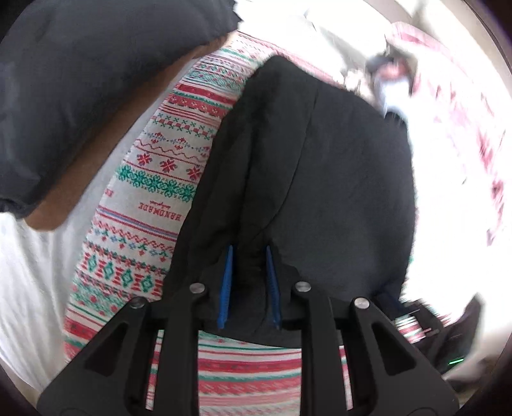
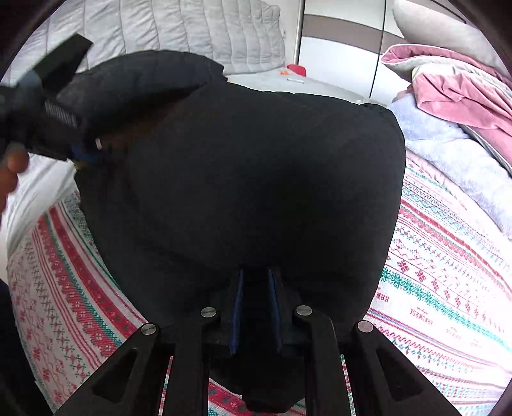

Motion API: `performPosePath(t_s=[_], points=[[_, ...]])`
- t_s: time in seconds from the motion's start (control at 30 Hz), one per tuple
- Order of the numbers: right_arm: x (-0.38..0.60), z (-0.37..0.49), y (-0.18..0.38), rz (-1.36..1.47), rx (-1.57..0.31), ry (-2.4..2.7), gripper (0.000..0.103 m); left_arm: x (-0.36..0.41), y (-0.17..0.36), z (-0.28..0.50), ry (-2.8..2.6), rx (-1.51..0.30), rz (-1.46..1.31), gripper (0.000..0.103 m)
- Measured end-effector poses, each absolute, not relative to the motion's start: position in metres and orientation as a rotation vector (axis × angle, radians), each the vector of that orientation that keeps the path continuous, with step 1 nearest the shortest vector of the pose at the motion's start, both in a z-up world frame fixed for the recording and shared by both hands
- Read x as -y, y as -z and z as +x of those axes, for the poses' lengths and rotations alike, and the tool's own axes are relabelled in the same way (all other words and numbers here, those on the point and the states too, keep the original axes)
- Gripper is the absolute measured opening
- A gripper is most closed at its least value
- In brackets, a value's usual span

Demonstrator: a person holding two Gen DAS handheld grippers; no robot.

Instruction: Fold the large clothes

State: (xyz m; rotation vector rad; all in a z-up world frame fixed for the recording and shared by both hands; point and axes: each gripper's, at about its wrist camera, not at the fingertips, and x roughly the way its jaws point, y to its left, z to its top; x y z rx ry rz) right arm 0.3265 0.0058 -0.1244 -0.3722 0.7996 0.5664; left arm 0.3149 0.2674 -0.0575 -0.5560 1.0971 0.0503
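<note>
left gripper (image 1: 249, 252): jaws clamped, angled down | right gripper (image 2: 256, 275): same

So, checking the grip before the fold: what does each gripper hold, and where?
Both pinch the black garment: left gripper and right gripper each on bunched cloth at its edge.

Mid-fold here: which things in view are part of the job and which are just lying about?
Job:
black garment
left gripper, shut on it
right gripper, shut on it

Lying about:
patterned bedspread
pink blanket
grey quilted headboard
small red object
</note>
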Motion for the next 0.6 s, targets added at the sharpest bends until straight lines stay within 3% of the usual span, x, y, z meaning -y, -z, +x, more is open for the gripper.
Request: performPosePath(t_s=[0.13, 0.23, 0.47, 0.57, 0.6], points=[[-0.003, 0.334, 0.123, -0.324, -0.811, -0.563, 0.015, -0.268, 0.020, 0.306, -0.051, -0.923, -0.537, 0.023], [-0.008, 0.331, 0.123, -0.345, -0.795, -0.522, 0.015, -0.249, 0.009, 0.314, 0.006, -0.888, -0.451, 0.027], [0.002, 0.336, 0.079, -0.300, -0.844, -0.654, 0.018, -0.227, 0.048, 0.374, -0.071, -1.034, -0.313, 0.027], [0.031, 0.374, 0.037, -0.169, -0.790, -0.643, 0.029, -0.240, 0.028, 0.396, -0.031, -0.991, -0.398, 0.027], [0.038, 0.391, 0.026, -0.152, -0.782, -0.600, 0.037, -0.241, 0.020, 0.405, -0.024, -0.974, -0.398, 0.028]])
